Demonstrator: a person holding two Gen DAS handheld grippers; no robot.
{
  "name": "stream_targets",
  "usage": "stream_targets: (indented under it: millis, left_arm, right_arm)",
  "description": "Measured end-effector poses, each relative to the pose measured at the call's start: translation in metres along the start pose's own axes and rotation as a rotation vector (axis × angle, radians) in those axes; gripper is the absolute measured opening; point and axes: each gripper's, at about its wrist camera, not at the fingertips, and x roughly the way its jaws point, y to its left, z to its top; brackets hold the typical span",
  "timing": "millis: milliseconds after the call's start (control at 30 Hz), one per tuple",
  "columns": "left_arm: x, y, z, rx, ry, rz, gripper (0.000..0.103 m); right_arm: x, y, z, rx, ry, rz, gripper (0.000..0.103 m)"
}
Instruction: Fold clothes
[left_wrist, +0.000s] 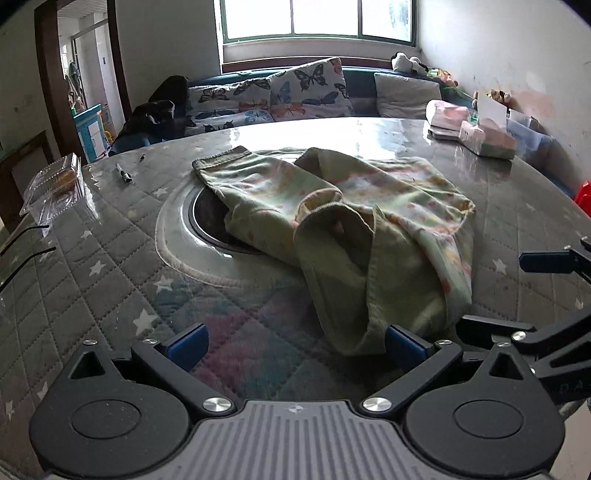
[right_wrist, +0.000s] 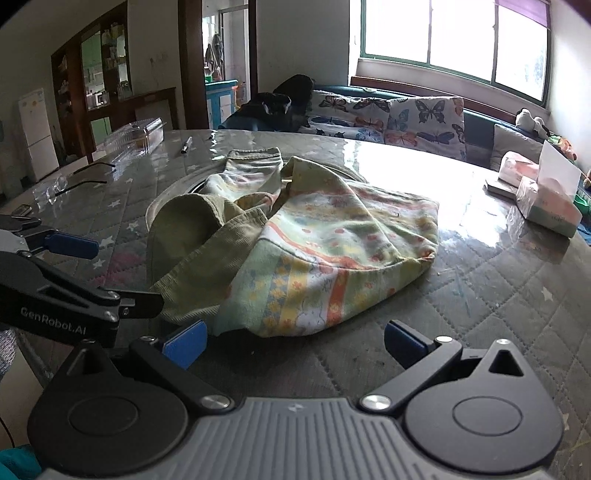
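Clutter sits at the far left of the tabletop (left_wrist: 122, 236): a clear plastic box (left_wrist: 55, 184) at the edge, then a dark marker pen (left_wrist: 123, 172) lying on the quilted, star-patterned cover under its glossy sheet. Next comes the round inset (left_wrist: 201, 225) in the middle of the tabletop, half hidden by the garment (left_wrist: 332, 218).

That garment, pale green with a faded floral print, lies in a loose heap across the inset and toward the near edge, rumpled and partly turned so its plain inner side shows. A ribbed cuff points to the far left, and a hemmed opening gapes toward the cameras. It is not folded flat as it lies.

The left hand-held gripper (left_wrist: 295, 341) hangs low at the near edge with its fingers spread wide and nothing between them; the garment's near hem lies just by its right finger. The right hand-held gripper (right_wrist: 293, 341) is likewise spread and empty, with the printed edge of the garment just ahead of it.

To fold well from here, I judge each hand-held gripper should pinch a single clear edge rather than a bunched layer, draw the cloth taut and flat, and keep it from snagging in the inset. Tissue packs (right_wrist: 546, 206) lie at the far right, well apart.
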Motion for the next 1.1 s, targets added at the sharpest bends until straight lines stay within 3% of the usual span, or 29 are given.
stream_targets:
  millis: [1100]
  left_arm:
    - [0.008, 0.003, 0.022, 0.004, -0.002, 0.016, 0.103]
  right_arm:
    - [0.010, -0.002, 0.019, -0.021, -0.009, 0.006, 0.103]
